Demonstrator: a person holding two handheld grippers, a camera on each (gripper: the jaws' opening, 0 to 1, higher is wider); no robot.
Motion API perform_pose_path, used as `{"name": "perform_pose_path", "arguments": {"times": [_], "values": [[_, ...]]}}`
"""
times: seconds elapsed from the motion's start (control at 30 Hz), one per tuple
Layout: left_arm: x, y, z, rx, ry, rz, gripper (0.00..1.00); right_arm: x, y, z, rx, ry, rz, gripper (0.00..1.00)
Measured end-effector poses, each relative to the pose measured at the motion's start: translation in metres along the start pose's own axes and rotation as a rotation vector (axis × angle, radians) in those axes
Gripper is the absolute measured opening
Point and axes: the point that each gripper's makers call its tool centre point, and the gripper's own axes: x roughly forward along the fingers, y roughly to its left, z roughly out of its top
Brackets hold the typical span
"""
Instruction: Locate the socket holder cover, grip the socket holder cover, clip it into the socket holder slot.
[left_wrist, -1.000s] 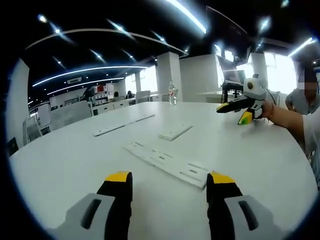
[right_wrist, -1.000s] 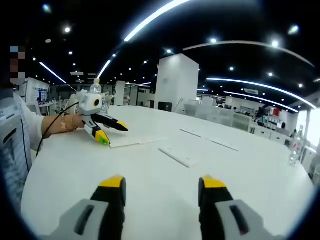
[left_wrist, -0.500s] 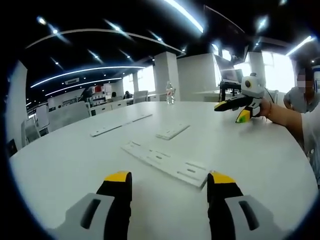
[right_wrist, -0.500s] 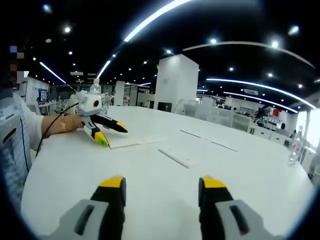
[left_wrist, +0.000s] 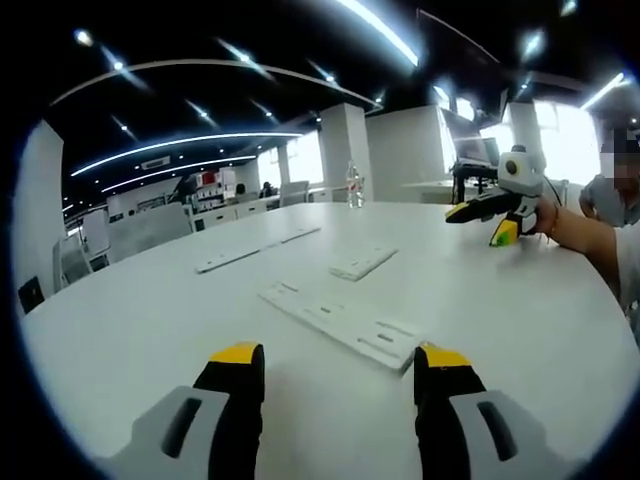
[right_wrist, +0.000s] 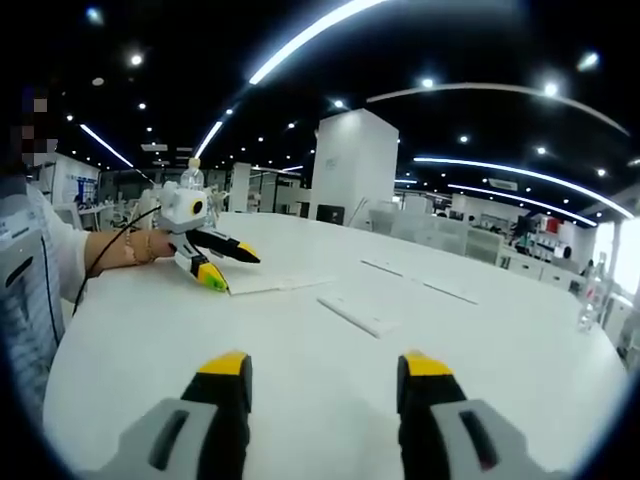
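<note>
A long white socket holder strip with slots (left_wrist: 340, 325) lies flat on the white table (left_wrist: 150, 330), just beyond my left gripper (left_wrist: 340, 355), which is open and holds nothing. A shorter white flat piece (left_wrist: 362, 263), which looks like the cover, lies farther back. My right gripper (left_wrist: 478, 222) hovers open over the table's right side, held by a hand. In the right gripper view, my right gripper (right_wrist: 326, 365) is open and holds nothing above bare table. The short white piece (right_wrist: 358, 313) lies ahead of it. The left gripper (right_wrist: 232, 268) hovers at the left over the long strip (right_wrist: 270, 284).
Another long thin white strip (left_wrist: 255, 247) lies at the table's far side, also seen as thin strips (right_wrist: 420, 280). A clear bottle (left_wrist: 352, 185) stands at the far edge. A person's sleeve (right_wrist: 30, 290) is at the left. Office desks and pillars stand behind.
The left gripper's view has shifted slightly. In the right gripper view the left gripper has edged a little to the right. Nothing was taken hold of; the white pieces lie as before.
</note>
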Motion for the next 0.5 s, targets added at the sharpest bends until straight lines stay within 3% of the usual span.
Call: {"name": "perform_pose_path", "arguments": {"times": [0.5], "values": [[0.008, 0.017, -0.001, 0.006, 0.019, 0.056, 0.57, 0.002, -0.003, -0.001, 0.001, 0.006, -0.006, 0.59]]}}
